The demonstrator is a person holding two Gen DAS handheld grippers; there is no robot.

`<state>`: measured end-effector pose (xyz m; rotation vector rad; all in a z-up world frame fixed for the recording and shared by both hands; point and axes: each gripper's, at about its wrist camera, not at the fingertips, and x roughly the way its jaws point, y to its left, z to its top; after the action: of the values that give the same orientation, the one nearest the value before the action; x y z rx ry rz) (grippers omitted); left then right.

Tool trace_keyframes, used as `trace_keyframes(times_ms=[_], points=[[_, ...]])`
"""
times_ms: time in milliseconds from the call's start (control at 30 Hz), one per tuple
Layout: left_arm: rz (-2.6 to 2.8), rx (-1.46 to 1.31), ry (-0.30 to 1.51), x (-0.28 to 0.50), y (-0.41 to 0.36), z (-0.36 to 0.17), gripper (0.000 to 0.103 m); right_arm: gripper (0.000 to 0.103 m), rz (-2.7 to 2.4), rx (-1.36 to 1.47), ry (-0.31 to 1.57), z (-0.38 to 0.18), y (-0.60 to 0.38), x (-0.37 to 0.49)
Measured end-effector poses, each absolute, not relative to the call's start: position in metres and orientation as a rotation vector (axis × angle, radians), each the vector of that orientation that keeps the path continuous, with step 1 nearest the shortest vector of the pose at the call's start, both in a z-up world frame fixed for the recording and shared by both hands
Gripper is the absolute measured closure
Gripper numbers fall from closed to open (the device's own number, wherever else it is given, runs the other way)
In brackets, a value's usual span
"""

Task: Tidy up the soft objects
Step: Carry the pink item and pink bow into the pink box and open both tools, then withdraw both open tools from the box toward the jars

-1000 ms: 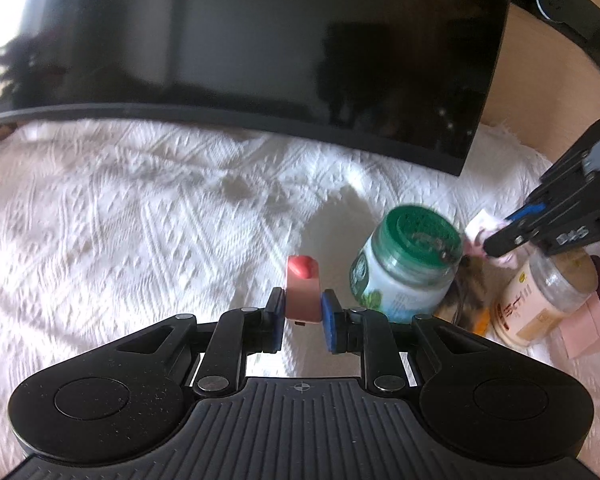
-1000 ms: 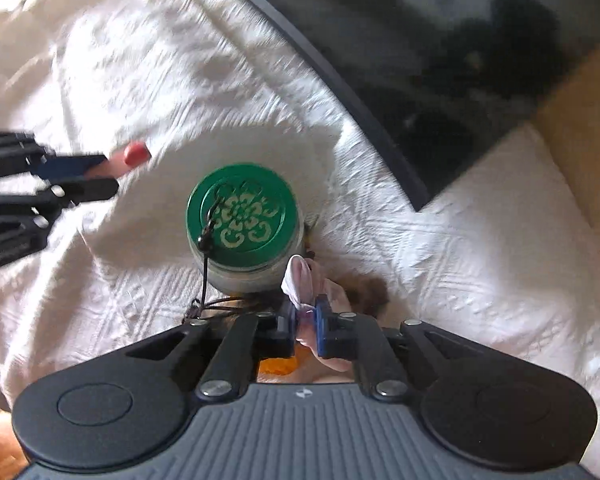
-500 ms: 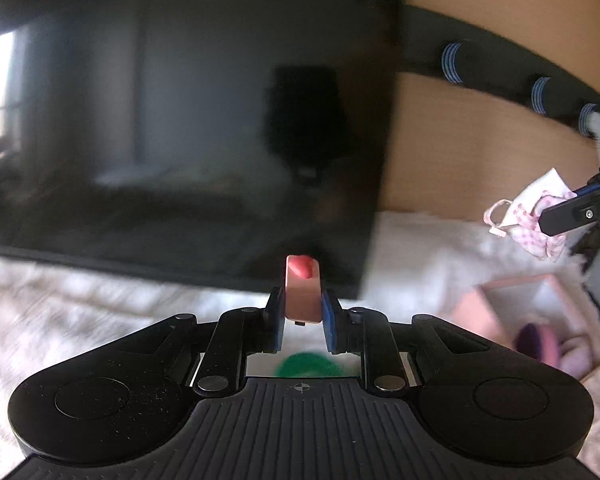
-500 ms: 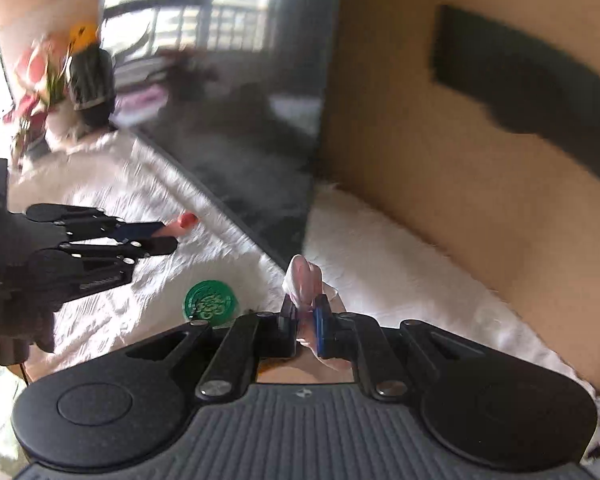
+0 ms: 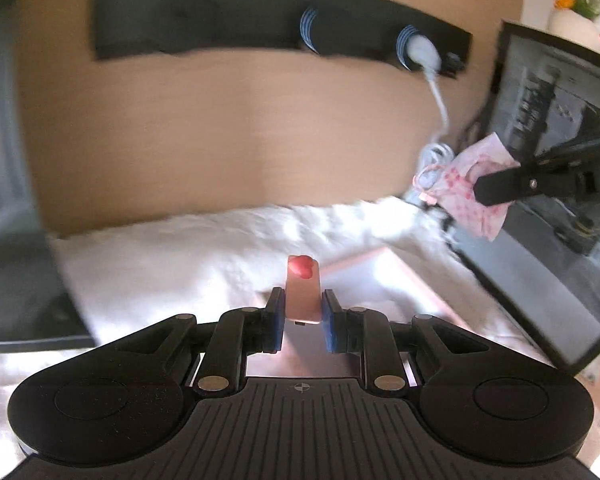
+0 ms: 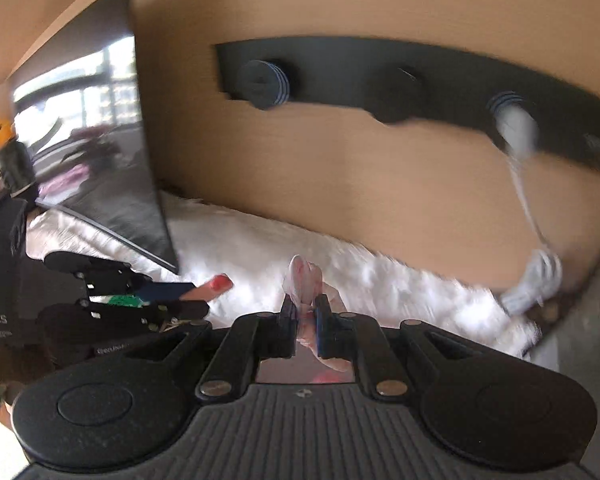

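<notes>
My left gripper [image 5: 303, 312] is shut on a small pink block with a red heart on top [image 5: 302, 288], held in the air over a pink box [image 5: 384, 280] on the white cloth. In the right wrist view that left gripper [image 6: 196, 294] and the pink block with the red heart [image 6: 216, 285] show at the left. My right gripper [image 6: 305, 312] is shut on a pink-and-white patterned cloth pouch [image 6: 305, 280]. From the left wrist view the right gripper [image 5: 480, 190] holds the pouch [image 5: 466, 184] up at the right, in front of a dark screen.
A wooden wall [image 5: 240, 128] carries a black socket strip [image 5: 260, 20] with a white plug and cable [image 5: 424, 54]. A dark monitor [image 6: 96, 152] stands at the left, another dark screen [image 5: 556, 184] at the right. White fluffy cloth [image 6: 260, 252] covers the surface.
Both grippers rose and swung away from the green-lidded jar toward the wall, each keeping its object. The jar has left the left wrist view; the pink box and socket strip came into sight.
</notes>
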<state>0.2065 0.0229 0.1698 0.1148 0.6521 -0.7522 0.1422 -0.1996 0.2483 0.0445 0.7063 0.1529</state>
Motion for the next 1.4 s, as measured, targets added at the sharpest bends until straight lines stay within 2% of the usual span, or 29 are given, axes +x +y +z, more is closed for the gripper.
trace_keyframes(times_ms=[433,500,533,633,667,867,1033,1167,1400], points=[[-0.785,-0.084,0.875,0.257,-0.055,0.109,0.080,0.094,0.055,0.285,0.837,0.147,-0.254,0.138],[-0.738,-0.066,0.872,0.263,-0.061,0.101,0.079,0.092,0.072,0.286,0.806,0.136,-0.258,0.141],[-0.733,-0.092,0.871,0.265,-0.059,0.099,0.079,0.087,0.061,0.281,0.805,0.131,-0.259,0.143],[-0.739,-0.162,0.842,0.265,-0.049,0.102,0.079,0.062,0.048,0.276,0.805,0.124,-0.260,0.144],[-0.737,-0.154,0.825,0.264,-0.046,0.105,0.079,0.057,0.045,0.274,0.798,0.122,-0.261,0.142],[-0.735,-0.117,0.733,0.247,-0.024,0.125,0.079,0.057,-0.015,0.198,0.781,0.120,-0.259,0.145],[-0.718,-0.095,0.655,0.221,0.008,0.137,0.079,0.057,-0.046,0.089,0.660,0.133,-0.235,0.136],[-0.677,-0.114,0.601,0.199,0.046,0.144,0.079,0.049,-0.021,0.072,0.564,0.149,-0.215,0.129],[-0.497,-0.102,0.537,0.163,0.120,0.135,0.079,0.049,0.105,0.033,0.600,0.159,-0.173,0.130]])
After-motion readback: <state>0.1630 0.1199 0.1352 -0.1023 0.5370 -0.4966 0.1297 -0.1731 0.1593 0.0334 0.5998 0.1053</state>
